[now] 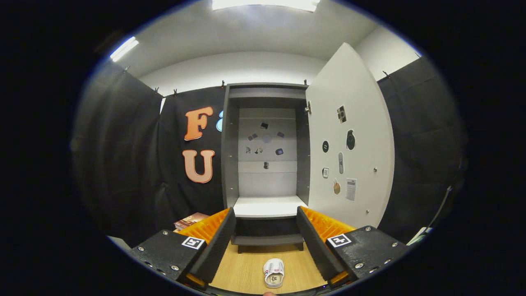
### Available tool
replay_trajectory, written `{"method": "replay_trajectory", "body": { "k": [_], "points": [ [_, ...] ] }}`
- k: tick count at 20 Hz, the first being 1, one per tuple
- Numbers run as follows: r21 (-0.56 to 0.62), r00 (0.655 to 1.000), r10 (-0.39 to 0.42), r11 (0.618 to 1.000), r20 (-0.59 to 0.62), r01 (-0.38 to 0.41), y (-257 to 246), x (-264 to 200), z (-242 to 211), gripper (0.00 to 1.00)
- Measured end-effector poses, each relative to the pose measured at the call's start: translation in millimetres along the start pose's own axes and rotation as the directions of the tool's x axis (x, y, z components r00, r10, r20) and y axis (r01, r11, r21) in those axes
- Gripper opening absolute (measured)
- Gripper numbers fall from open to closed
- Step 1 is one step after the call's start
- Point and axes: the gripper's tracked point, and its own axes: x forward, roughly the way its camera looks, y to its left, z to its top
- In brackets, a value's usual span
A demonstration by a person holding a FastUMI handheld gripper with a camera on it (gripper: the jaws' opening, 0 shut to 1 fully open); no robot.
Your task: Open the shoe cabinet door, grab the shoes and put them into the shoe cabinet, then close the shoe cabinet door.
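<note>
Wide-open and empty, the jaws point(266, 246) frame a white shoe point(274, 272) lying on the wooden floor point(242, 271) below, short of the shoe cabinet point(266, 164), whose door point(349, 139) already stands swung aside to receive it

Gripper point(266, 222) level, pointing straight ahead; both fingers point(218, 242) spread wide apart, nothing between them, nothing touching either finger.
</note>
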Motion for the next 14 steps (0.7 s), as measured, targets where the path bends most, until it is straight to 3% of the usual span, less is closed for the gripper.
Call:
{"method": "replay_trajectory", "body": {
  "k": [5, 14],
  "points": [
    [0.003, 0.995, 0.013, 1.0, -0.099, -0.013, 5, 16, -41, 0.93],
    [0.019, 0.936, 0.036, 0.999, -0.351, -0.031, 8, 45, -169, 0.93]
  ]
}}
